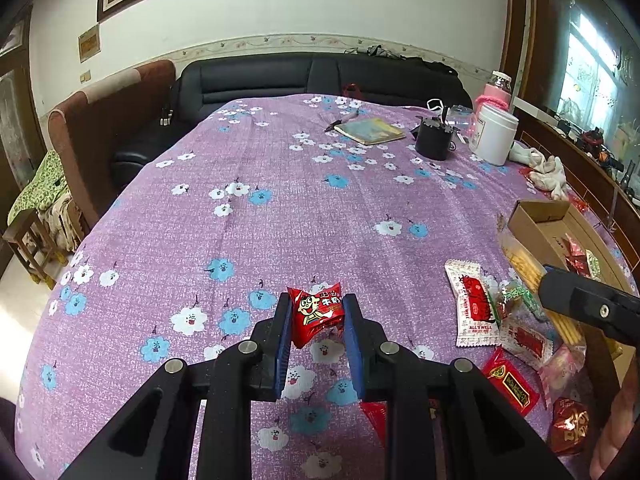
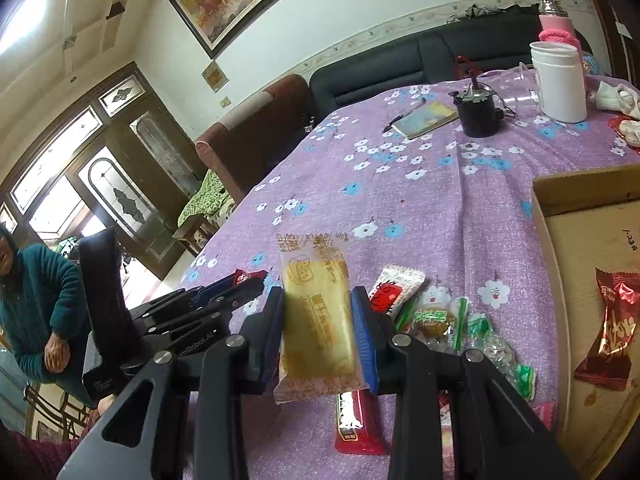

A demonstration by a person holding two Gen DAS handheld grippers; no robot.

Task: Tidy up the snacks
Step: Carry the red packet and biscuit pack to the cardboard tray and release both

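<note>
Left wrist view: the left gripper point(image 1: 317, 312) is clamped on a red candy packet point(image 1: 316, 312), lifted above the tablecloth point(image 1: 280, 208). Loose snacks point(image 1: 476, 304) remain to its right, before the cardboard box point(image 1: 532, 228).

Right wrist view: the right gripper point(image 2: 318, 312) clamps a yellow wafer packet point(image 2: 316, 316). The box point(image 2: 576, 240), right of it, holds one visible red packet point(image 2: 608, 332); most sorting appears outstanding.

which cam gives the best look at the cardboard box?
Right wrist view: the cardboard box fills the right side, its floor visible with a red snack packet inside. Left wrist view shows the box only small at the right edge, partly behind the right gripper.
</note>
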